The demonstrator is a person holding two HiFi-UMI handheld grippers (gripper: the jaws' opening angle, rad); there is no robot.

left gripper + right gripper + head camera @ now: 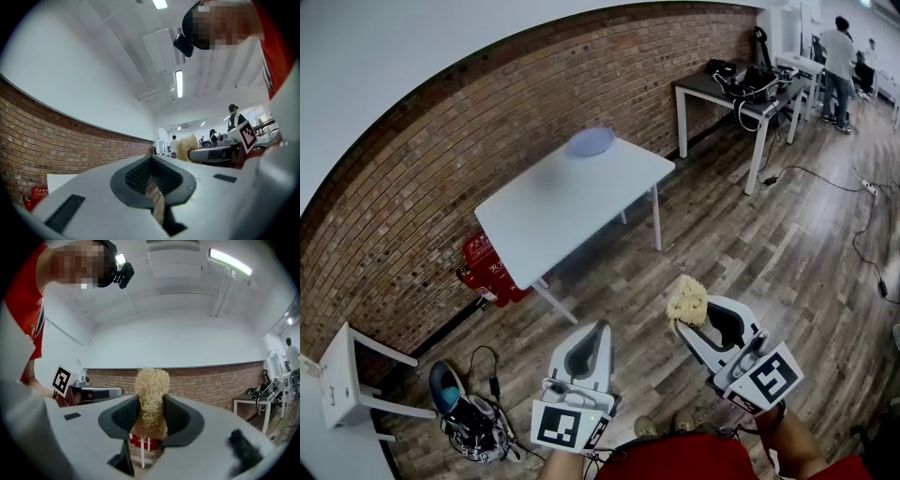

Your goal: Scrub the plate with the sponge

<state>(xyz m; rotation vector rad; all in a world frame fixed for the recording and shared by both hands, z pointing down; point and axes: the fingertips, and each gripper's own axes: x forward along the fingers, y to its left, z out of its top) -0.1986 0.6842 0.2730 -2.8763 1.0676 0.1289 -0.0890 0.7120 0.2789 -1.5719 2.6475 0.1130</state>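
A pale blue plate [590, 142] lies at the far end of a white table [553, 211], well ahead of both grippers. My right gripper [686, 317] is shut on a straw-coloured fibrous sponge [687, 300], which sticks out past the jaw tips; in the right gripper view the sponge [151, 397] is pinched between the dark pads. My left gripper [601, 326] is shut with nothing in it, its jaws together in the left gripper view [152, 183]. Both grippers hang over the wooden floor, short of the table.
A brick wall [441, 178] runs behind the table. A red fire-extinguisher box [487, 268] stands by the table legs. A white stool [347, 380] and a bag with cables [464, 412] sit at the lower left. Desks [741, 94] and people [839, 56] are at the far right.
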